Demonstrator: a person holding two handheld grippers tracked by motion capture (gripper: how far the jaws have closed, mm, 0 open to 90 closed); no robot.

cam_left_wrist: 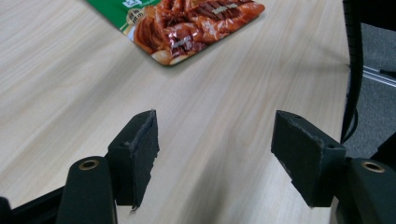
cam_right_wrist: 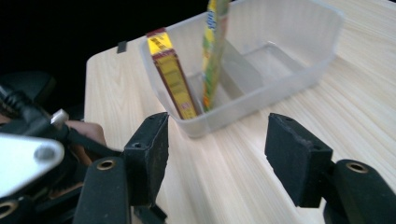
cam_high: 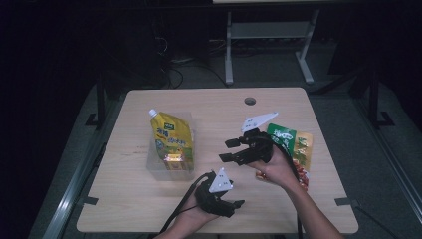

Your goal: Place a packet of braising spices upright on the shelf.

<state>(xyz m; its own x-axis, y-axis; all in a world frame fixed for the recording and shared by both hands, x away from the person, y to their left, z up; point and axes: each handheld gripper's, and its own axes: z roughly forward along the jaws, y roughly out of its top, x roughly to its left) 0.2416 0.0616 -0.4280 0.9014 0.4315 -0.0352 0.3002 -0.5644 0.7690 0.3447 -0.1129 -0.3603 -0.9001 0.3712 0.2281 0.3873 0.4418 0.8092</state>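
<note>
Translucent plastic bin [cam_high: 186, 122] sits left of centre on the wooden desk [cam_high: 209, 107], holding two packets: one yellow spouted pouch [cam_high: 169, 134] and one small yellow-red sachet [cam_right_wrist: 172, 74]. Two more snack packets [cam_high: 293, 149] lie right. Right tongs [cam_high: 228, 150] and left tongs [cam_high: 238, 205] both gape wide, empty.

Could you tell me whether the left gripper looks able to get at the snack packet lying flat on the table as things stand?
Probably yes. The left gripper has its jaws open and empty, and bare table lies between it and the snack packet. The right gripper, also open, hovers beside the packet and might crowd it.
</note>
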